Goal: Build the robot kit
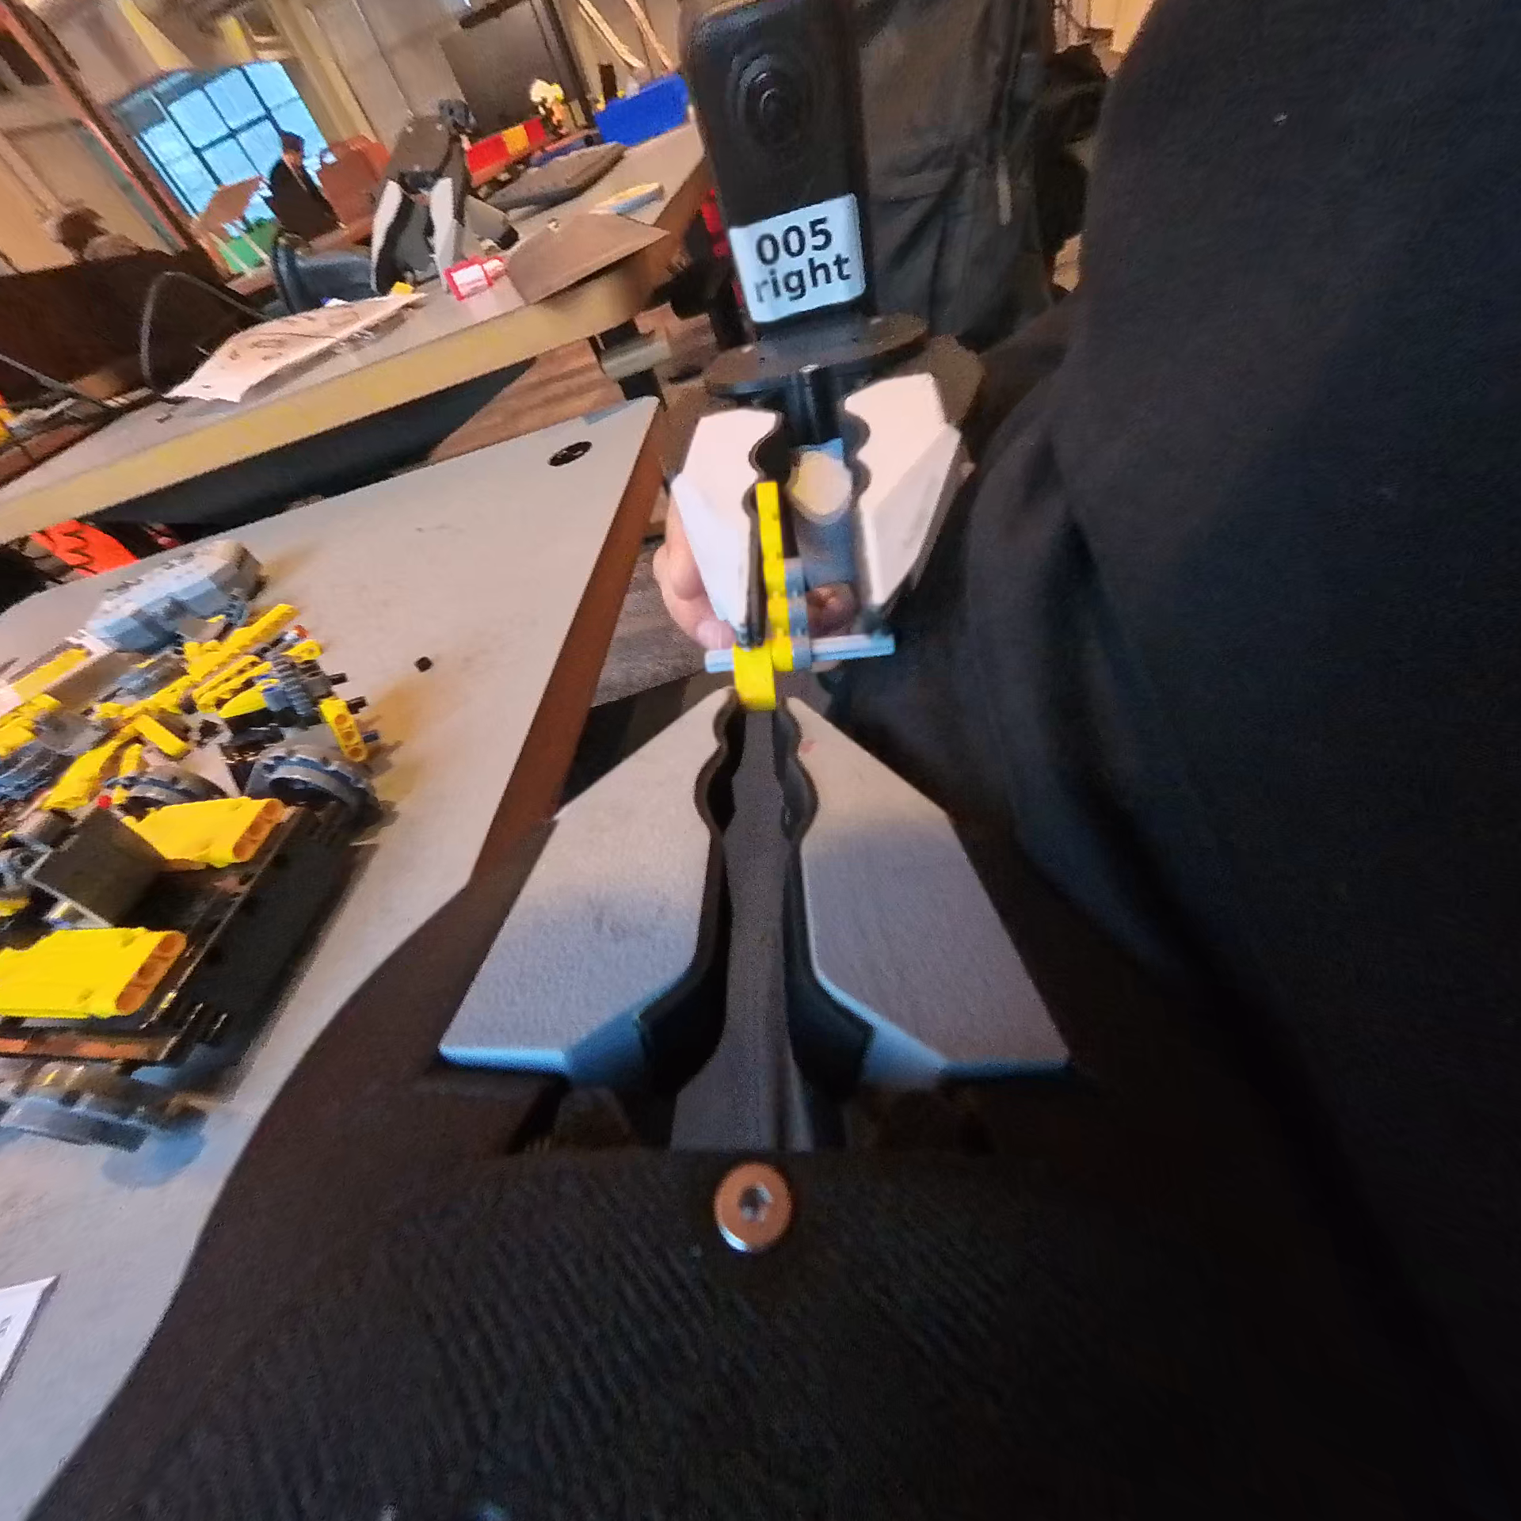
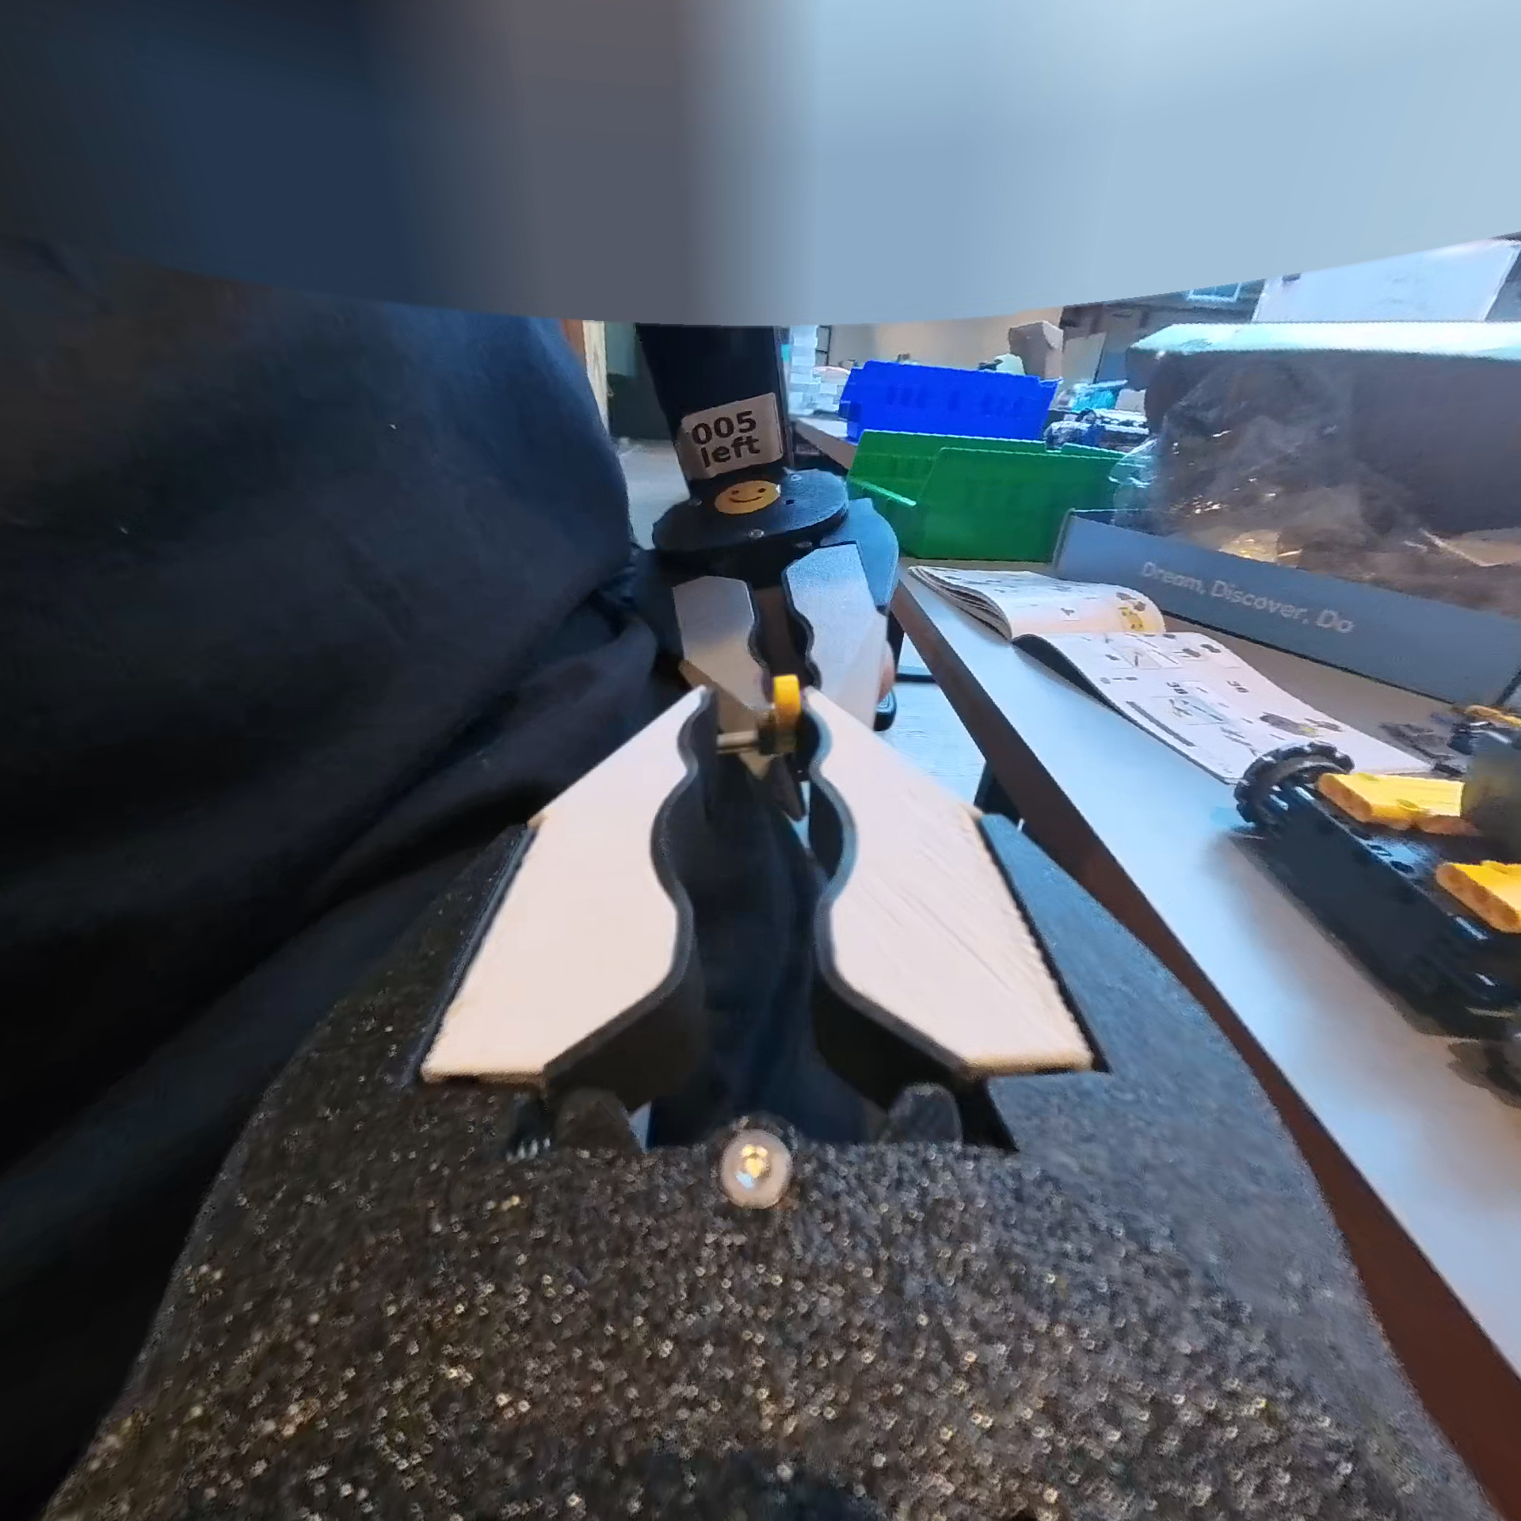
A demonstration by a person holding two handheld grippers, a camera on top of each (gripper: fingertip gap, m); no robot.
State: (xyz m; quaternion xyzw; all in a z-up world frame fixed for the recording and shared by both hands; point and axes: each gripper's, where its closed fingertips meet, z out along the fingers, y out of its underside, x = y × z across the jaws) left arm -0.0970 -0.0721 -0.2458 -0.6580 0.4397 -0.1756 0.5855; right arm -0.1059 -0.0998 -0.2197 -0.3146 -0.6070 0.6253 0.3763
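1. A grey work table (image 1: pixel 461 576) with a brown edge runs along the left of the left wrist view; a small round hole (image 1: pixel 569 453) sits near its far end.
2. Behind it stands a second long table (image 1: pixel 346 387) of the same kind.
3. Far back, a large multi-pane window (image 1: pixel 218 123) glows blue-white with daylight.
4. Pale concrete walls and columns (image 1: pixel 362 58) close the room.
5. In the right wrist view, green bins (image 2: pixel 979 494) and blue bins (image 2: pixel 946 399) are stacked beyond the table edge (image 2: pixel 1095 831).
6. A black backpack (image 1: pixel 946 165) hangs behind.
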